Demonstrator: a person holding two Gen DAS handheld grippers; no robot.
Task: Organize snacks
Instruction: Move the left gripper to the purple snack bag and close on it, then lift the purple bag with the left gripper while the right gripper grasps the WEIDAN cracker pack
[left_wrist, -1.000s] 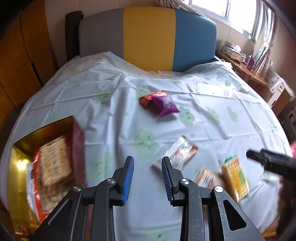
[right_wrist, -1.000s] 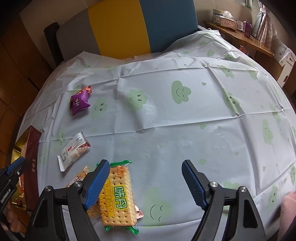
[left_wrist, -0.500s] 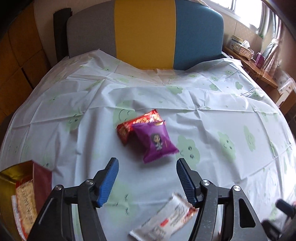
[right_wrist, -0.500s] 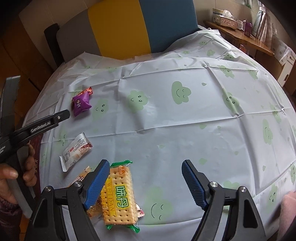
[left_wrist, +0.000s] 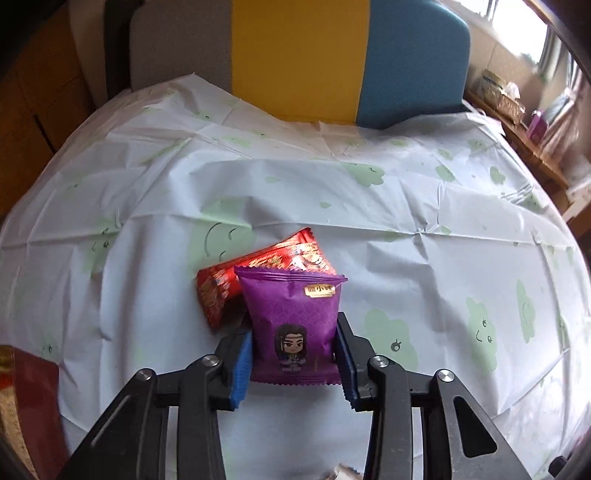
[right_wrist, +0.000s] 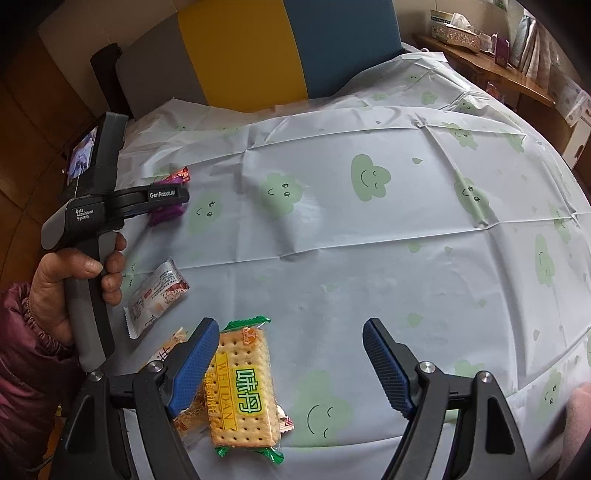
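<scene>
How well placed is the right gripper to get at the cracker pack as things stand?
Probably well placed. The right gripper is open, and the cracker pack lies flat on the tablecloth by its left finger, nothing on top. It overlaps an orange packet, which could get pinched too.

Left gripper (left_wrist: 294, 363) low, pointing forward, blue pads (left_wrist: 241, 369) pressed on both sides of purple pack (left_wrist: 295, 325). My left hand (right_wrist: 70, 284) wraps its grey handle, thumb on near side, fingers curled round front, maroon cuff at wrist. Right gripper (right_wrist: 291, 365) held above table, jaws spread wide, nothing between pads (right_wrist: 195, 363). Right hand mostly out of view.
</scene>
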